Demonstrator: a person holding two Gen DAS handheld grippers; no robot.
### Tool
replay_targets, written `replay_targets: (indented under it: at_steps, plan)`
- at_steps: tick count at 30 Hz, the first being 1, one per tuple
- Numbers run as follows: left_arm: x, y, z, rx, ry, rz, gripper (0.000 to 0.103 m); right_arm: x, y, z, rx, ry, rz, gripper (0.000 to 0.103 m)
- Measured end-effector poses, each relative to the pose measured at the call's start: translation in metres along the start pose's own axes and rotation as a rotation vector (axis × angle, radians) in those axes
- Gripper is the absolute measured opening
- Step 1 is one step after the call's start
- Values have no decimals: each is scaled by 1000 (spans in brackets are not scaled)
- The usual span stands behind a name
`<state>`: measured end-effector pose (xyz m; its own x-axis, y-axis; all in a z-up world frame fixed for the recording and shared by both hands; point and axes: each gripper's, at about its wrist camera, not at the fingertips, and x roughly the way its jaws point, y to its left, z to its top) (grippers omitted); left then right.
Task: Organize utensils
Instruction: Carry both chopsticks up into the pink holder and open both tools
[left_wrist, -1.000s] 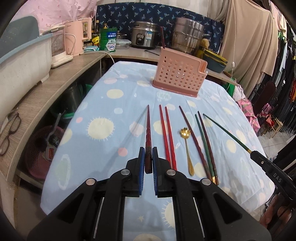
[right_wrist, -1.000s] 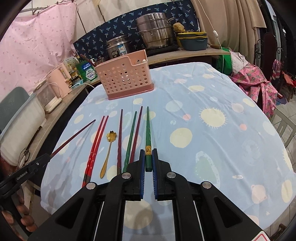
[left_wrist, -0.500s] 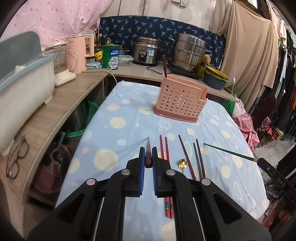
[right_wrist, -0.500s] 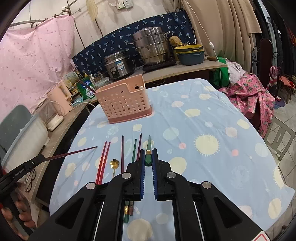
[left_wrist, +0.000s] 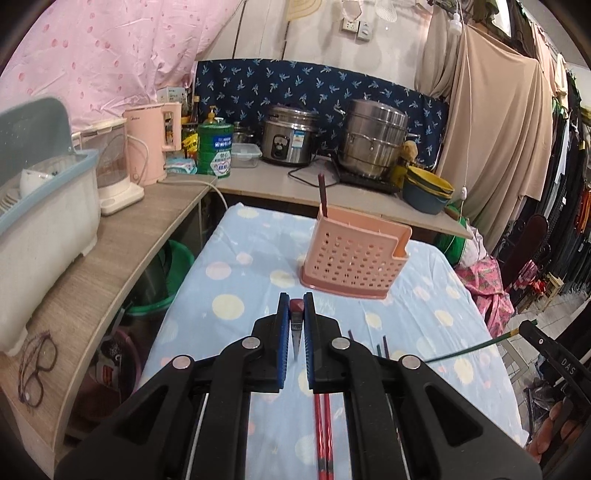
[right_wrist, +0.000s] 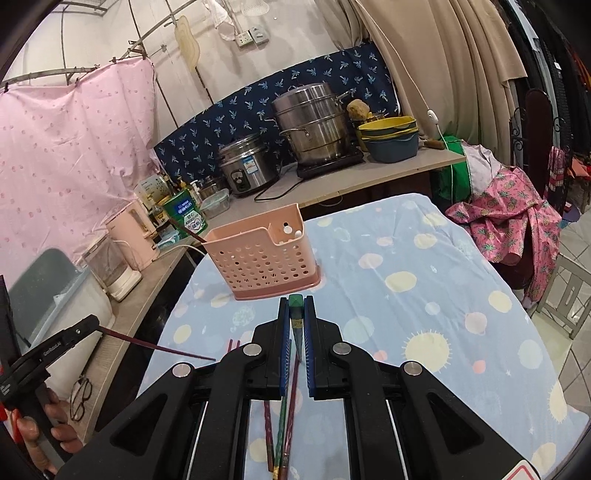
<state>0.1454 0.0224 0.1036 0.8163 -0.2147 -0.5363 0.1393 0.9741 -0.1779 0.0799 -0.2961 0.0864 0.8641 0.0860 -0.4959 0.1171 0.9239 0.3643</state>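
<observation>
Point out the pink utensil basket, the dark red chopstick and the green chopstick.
pink utensil basket (left_wrist: 351, 258), left wrist view, perforated front wall.
dark red chopstick (left_wrist: 296, 305), left wrist view, butt end between the jaws.
green chopstick (right_wrist: 295, 301), right wrist view, butt end between the jaws.

Both views are evenly lit by soft indoor light — no harsh glare, only dull sheen on the steel pots (left_wrist: 371, 142). Shadows on the tablecloth (right_wrist: 424, 295) are faint. Fisheye bending curves the edges, corners fall black, and focus stays fairly sharp throughout.
</observation>
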Motion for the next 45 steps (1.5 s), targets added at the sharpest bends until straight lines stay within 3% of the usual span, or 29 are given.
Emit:
replay_targets:
  at_steps: [14, 20, 27, 33, 38, 45]
  plan:
    - [7, -19, 63, 22, -89, -38, 7, 10, 18, 50, -20, -81, 24, 7]
    - [4, -33, 100, 28, -193, -53, 7, 18, 27, 84, -5, -156, 62, 7]
    - [5, -46, 144, 21, -376, -57, 7, 33, 33, 124, 31, -295, 121, 7]
    - [30, -50, 170, 10, -427, -55, 7, 57, 41, 151, 69, -381, 145, 7]
    - [55, -54, 178, 4, -424, -60, 7, 90, 44, 162, 73, -369, 128, 7]
    - [95, -61, 177, 28, -378, -61, 7, 139, 32, 157, 99, -252, 114, 7]
